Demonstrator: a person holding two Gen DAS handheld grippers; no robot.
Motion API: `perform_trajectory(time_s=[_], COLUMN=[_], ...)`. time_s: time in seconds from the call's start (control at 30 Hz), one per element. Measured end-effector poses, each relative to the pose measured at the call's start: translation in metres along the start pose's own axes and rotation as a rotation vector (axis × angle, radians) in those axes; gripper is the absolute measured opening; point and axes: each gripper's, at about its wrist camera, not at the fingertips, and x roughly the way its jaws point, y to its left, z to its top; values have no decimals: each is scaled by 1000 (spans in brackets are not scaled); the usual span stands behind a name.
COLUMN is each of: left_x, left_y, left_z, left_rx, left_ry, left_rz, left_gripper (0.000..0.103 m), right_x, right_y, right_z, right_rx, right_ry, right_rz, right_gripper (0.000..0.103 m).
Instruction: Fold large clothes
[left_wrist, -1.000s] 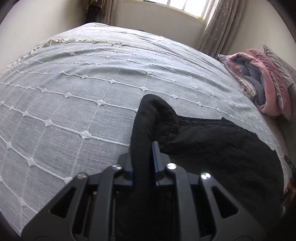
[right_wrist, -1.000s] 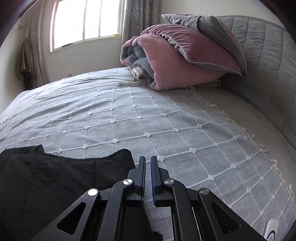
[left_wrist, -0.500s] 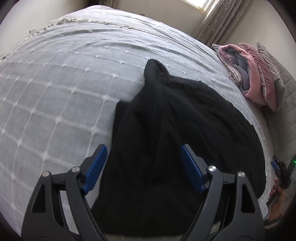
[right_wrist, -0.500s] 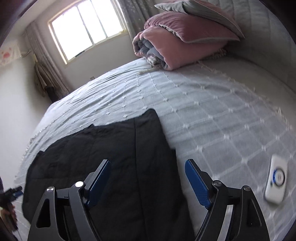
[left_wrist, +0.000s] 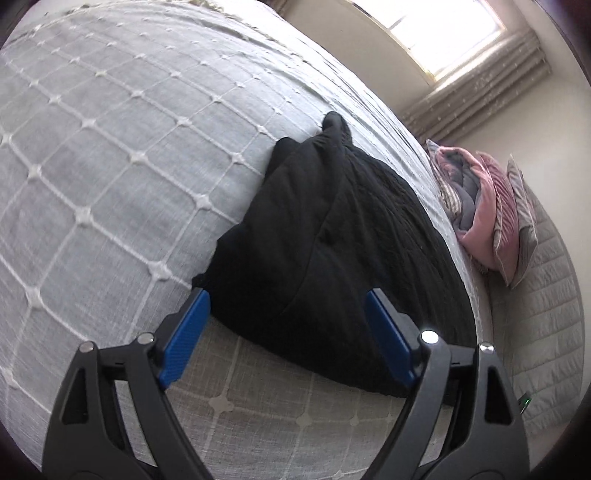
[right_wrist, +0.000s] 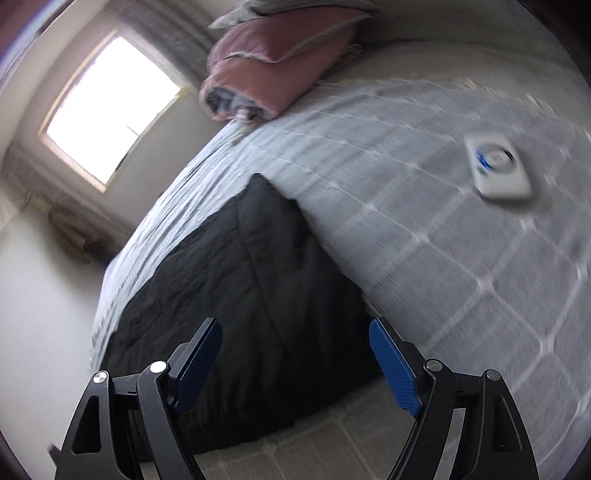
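A black quilted garment (left_wrist: 332, 240) lies folded on the grey checked bedspread (left_wrist: 110, 166), close to the bed's near edge. My left gripper (left_wrist: 287, 295) hovers over the garment's near end. Its jaws are opening, and the blue pads (left_wrist: 184, 332) stand wide apart and press on nothing. In the right wrist view the same garment (right_wrist: 229, 277) stretches away to the left. My right gripper (right_wrist: 295, 325) is open above the garment's near edge and holds nothing.
A white remote (right_wrist: 496, 170) lies on the bedspread (right_wrist: 406, 240) to the right of the garment. A rolled pink quilt and pillows (left_wrist: 480, 206) (right_wrist: 266, 66) sit by the grey headboard (left_wrist: 546, 314). A bright window (right_wrist: 110, 107) is beyond the bed.
Both grippers opened and let go of the black garment. Both pulled back towards the bed's near edge and rolled, so more of the laid-down garment shows.
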Motion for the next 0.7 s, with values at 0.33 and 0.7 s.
perform_trajectory(time_s=[0.33,0.7], left_x=[32,54], left_y=[27,30], left_z=[-19,-6], left_rx=[-235,-292], left_ry=[39,-93], left_rz=[-235,-239], left_gripper=[85,41], right_x=[34,52], right_y=[-25,-31], right_z=[-24,-15], right_rx=[153,195], right_ry=[66,5], right_rz=[221,323], right_gripper=[84,37])
